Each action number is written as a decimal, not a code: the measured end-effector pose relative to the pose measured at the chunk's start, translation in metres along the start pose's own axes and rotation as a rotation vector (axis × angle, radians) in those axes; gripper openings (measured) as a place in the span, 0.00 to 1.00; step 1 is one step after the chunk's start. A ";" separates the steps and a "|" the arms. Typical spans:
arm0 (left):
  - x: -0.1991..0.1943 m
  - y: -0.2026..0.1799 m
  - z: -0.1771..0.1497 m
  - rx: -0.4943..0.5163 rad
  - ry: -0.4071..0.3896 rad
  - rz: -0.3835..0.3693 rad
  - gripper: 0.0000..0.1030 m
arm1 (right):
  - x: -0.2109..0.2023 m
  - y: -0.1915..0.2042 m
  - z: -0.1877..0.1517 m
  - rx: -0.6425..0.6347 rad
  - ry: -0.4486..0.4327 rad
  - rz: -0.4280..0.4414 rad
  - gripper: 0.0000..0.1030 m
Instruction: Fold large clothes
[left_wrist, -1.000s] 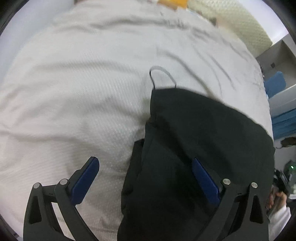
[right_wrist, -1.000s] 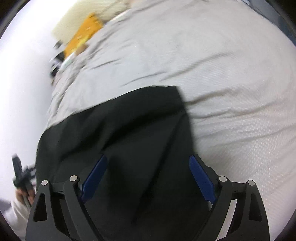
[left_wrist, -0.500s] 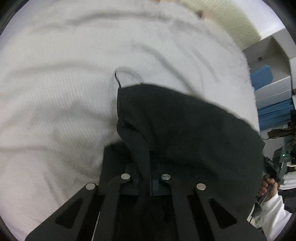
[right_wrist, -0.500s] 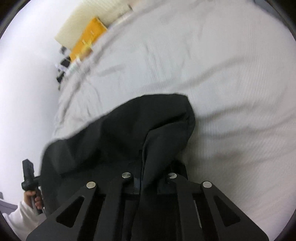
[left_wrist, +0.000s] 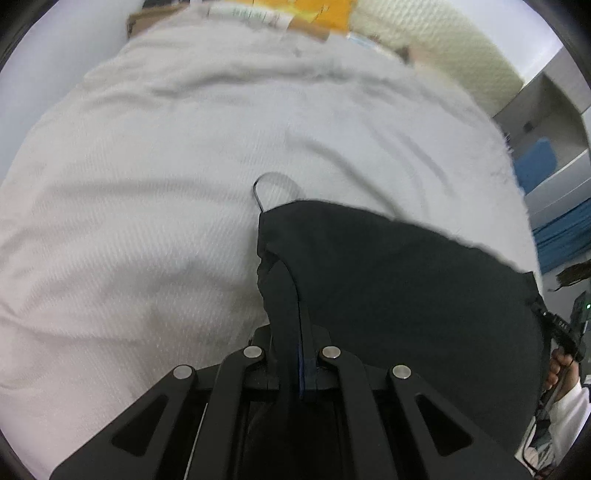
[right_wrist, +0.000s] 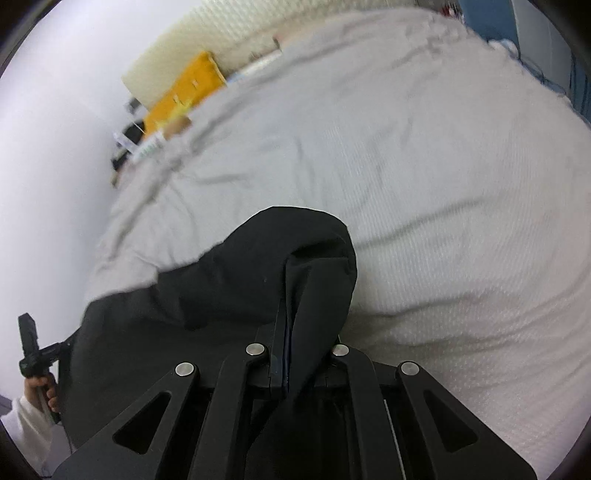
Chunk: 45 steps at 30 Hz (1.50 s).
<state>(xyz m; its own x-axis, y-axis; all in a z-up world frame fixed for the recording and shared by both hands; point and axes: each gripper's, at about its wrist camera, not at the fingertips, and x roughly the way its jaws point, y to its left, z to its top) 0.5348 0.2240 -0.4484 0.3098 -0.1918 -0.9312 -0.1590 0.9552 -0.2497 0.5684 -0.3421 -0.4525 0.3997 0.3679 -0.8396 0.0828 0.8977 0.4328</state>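
Observation:
A large black garment lies on a bed with a pale grey sheet. A thin drawstring loop sticks out from its far corner. My left gripper is shut on a pinched fold at the garment's left edge. In the right wrist view the same black garment spreads to the left, and my right gripper is shut on a raised fold at its right edge. The cloth hides both pairs of fingertips.
An orange item and a cream pillow lie at the head of the bed, with small clutter beside them. Blue bins and a shelf stand beyond the bed's right side. The person's other hand shows at the left edge.
Both grippers were open over the garment a second ago. They closed on its edges, and now hold pinched folds lifted slightly, with the view pulled back.

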 end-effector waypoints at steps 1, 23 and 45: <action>0.009 0.002 0.000 0.004 0.015 0.003 0.02 | 0.008 -0.003 -0.004 0.006 0.019 -0.004 0.04; -0.115 -0.019 -0.016 0.010 -0.102 0.009 0.72 | -0.103 0.030 -0.022 0.023 -0.091 -0.058 0.55; -0.467 -0.151 -0.117 0.140 -0.482 -0.044 0.83 | -0.415 0.215 -0.088 -0.204 -0.487 0.026 0.88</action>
<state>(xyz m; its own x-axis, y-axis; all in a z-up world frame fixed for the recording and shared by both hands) 0.3041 0.1431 -0.0067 0.7166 -0.1379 -0.6837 -0.0188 0.9761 -0.2166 0.3397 -0.2801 -0.0401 0.7808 0.2792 -0.5589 -0.0927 0.9364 0.3383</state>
